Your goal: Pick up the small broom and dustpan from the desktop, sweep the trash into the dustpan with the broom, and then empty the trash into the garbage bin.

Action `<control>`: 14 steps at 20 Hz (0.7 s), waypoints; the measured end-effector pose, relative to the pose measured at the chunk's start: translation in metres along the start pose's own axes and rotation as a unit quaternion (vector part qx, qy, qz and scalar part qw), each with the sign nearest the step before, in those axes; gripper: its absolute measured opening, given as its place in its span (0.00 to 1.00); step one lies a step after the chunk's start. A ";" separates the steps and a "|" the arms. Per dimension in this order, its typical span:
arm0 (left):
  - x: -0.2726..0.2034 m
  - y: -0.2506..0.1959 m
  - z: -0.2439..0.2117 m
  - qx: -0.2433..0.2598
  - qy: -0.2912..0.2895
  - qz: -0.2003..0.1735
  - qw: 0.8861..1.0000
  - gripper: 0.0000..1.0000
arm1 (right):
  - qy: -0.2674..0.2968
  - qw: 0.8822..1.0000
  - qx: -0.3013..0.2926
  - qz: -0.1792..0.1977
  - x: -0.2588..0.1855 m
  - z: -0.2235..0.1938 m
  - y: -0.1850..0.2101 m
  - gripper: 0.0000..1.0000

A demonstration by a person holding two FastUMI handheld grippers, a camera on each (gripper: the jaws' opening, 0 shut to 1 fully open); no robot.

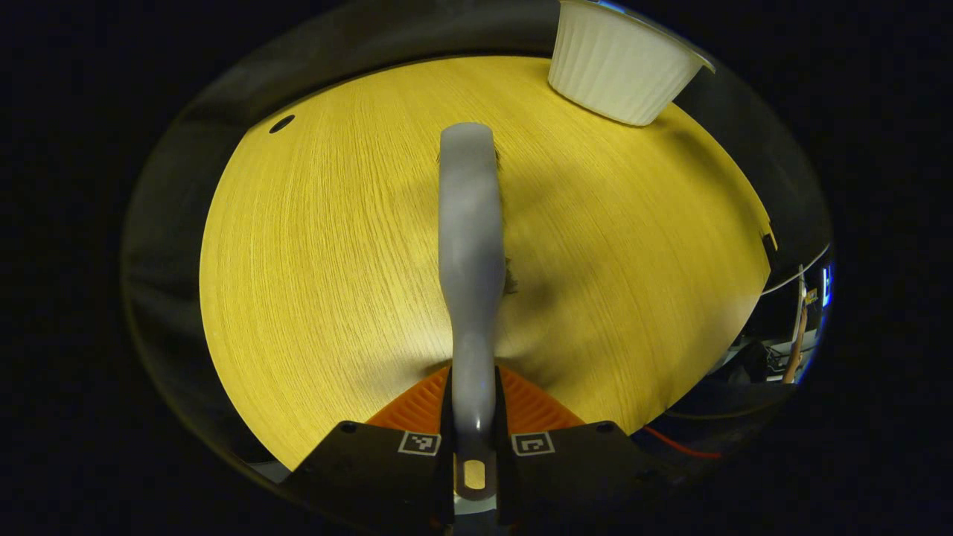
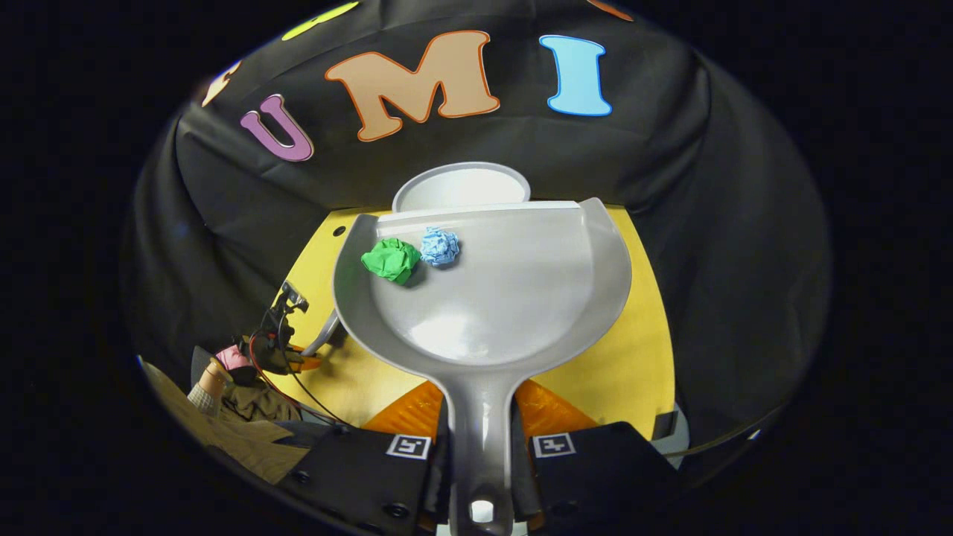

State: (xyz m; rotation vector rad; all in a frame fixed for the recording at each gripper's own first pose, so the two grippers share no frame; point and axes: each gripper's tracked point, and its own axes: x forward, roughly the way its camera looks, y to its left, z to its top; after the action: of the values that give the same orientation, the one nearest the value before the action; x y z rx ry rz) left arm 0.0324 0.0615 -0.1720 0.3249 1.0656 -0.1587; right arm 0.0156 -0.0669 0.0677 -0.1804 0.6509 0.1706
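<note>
My right tongs point(image 2: 480, 454) pinch the dustpan's handle point(image 2: 480, 432) from both sides, low on the stem, so the pan rides straight out ahead of me and I can steer its lip. The dustpan point(image 2: 506, 298) is lifted off the table point(image 2: 633, 357) and looks about level, which I judge is why the load sits put: the green paper ball point(image 2: 392, 259) and the blue paper ball point(image 2: 440, 246) lie touching each other on the pan's floor, close to the far lip and toward its left side. Just past that lip stands the white garbage bin point(image 2: 461, 186), its open mouth near the far edge of the table. I hold the pan lined up with it so that a forward tip would, I think, drop both balls inside; sitting so near the lip and off to one side, they could also roll off early or miss the rim.

My left tongs point(image 1: 474, 458) are pressed onto the end of the small broom point(image 1: 470, 253), whose grey handle points away from me over the table point(image 1: 313, 246); a few dark bristles peek from under it. I judge the sweeping done and the broom simply kept clear of the tipping. Farther off, at the table's far edge, the ribbed white garbage bin point(image 1: 622, 67) stands upright.
</note>
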 end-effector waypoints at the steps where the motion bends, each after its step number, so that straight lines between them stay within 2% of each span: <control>1: 0.003 0.000 -0.002 0.000 0.001 -0.001 1.000 0.20 | 0.012 1.000 -0.006 -0.001 0.000 0.009 -0.005 0.35; 2: 0.004 0.000 -0.002 0.000 0.001 -0.001 1.000 0.20 | 0.027 1.000 -0.012 -0.004 0.004 0.016 -0.010 0.31; 3: 0.003 0.000 -0.002 0.000 0.001 0.000 1.000 0.20 | 0.045 0.999 -0.015 -0.007 0.007 0.022 -0.015 0.36; 5: 0.004 0.000 -0.003 0.002 0.000 0.001 1.000 0.20 | 0.085 0.996 -0.013 -0.009 0.011 0.035 -0.022 0.36; 6: 0.004 0.001 -0.003 0.004 0.001 0.002 1.000 0.20 | 0.104 0.994 -0.017 -0.012 0.016 0.040 -0.022 0.31; 7: 0.005 0.001 -0.004 0.004 0.001 0.003 1.000 0.20 | 0.125 0.992 -0.021 -0.015 0.019 0.043 -0.024 0.36; 11: 0.005 -0.001 -0.006 0.002 0.004 0.000 1.000 0.20 | 0.206 0.978 -0.023 -0.018 0.023 0.059 -0.025 0.35; 14: 0.007 0.003 -0.005 0.011 0.007 0.000 1.000 0.20 | 0.259 0.965 -0.035 -0.034 0.028 0.065 -0.030 0.35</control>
State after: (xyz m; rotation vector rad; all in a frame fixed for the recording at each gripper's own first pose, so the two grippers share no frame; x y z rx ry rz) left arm 0.0323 0.0667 -0.1795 0.3472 1.0784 -0.1685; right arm 0.0818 -0.0785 0.1047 -0.3203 1.1598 0.0773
